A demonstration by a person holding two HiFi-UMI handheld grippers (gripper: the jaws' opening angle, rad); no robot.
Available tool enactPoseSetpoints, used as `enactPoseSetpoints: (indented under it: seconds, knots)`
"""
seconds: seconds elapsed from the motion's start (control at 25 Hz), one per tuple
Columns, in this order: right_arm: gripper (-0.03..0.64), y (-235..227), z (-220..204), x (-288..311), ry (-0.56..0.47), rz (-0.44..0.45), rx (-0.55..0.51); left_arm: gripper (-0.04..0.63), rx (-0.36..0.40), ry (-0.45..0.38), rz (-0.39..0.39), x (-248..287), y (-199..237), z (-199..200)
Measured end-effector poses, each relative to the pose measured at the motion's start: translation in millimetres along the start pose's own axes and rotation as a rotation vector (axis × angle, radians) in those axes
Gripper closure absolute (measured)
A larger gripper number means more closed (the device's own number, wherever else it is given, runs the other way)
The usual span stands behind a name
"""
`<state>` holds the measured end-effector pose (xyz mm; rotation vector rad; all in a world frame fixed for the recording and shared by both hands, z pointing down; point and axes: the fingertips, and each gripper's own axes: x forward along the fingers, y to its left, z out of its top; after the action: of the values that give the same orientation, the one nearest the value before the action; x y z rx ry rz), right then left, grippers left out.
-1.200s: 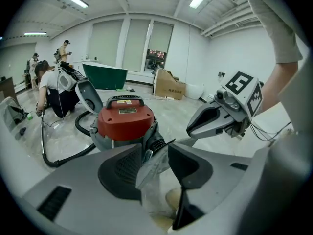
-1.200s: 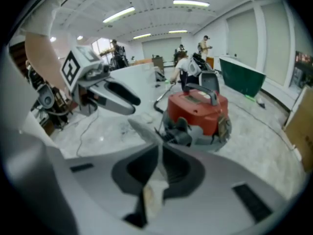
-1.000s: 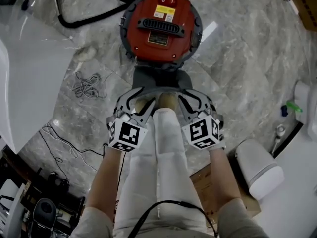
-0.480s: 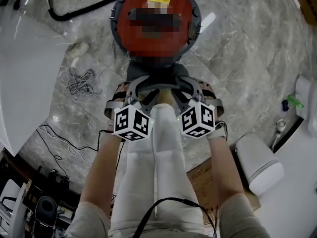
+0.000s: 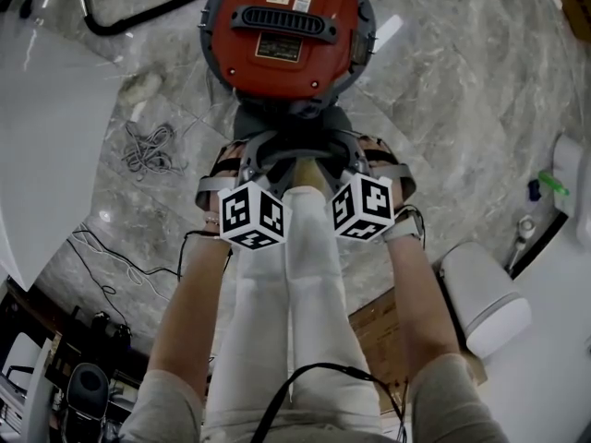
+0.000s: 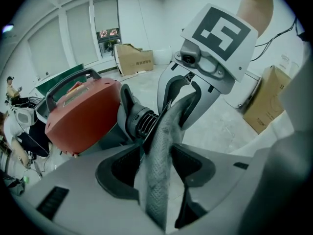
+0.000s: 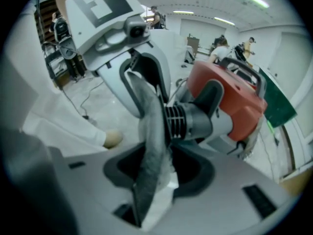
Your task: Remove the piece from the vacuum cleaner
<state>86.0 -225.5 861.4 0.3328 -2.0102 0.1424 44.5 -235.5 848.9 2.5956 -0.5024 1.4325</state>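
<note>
Marble floor [image 5: 443, 81] fills the head view. The red vacuum cleaner [image 5: 282, 30] sits on it at top centre, its black hose [image 5: 138, 21] curling off to the upper left. My left forearm [image 5: 199, 303] and right forearm [image 5: 420, 293] run up the frame on either side of my legs [image 5: 291, 293]. My wrists turn inward, so the two tools angle toward each other just below the vacuum. My left gripper [image 6: 164, 126] and right gripper [image 7: 161, 126] face one another with their marker cubes toward me. Each has its jaws parted and clamps nothing. Their tips meet beside the grey ribbed collar [image 6: 142, 124], which is plugged into the vacuum's front near the centre of both gripper views.
</note>
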Motion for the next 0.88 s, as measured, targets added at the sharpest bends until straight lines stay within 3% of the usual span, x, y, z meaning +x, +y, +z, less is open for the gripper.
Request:
enactPoseSetpoints:
  seconds: [0.32,0.44,0.88]
  knots:
    - [0.511,0.2,1.1,-3.5,0.004,-0.019,-0.049,0.462,-0.044,-0.008,0.011,-4.4,-3.3,-1.2]
    - [0.574,5.7,0.6,-5.1,0.006,-0.024,-0.073,0.520,-0.046,-0.011,-0.001,-7.9,-6.7,-4.3]
    - [0.577,9.6,1.8,-7.7,0.009,-0.044,-0.002,0.526,-0.054,-0.011,-0.004,-10.8,-5.5,-5.2]
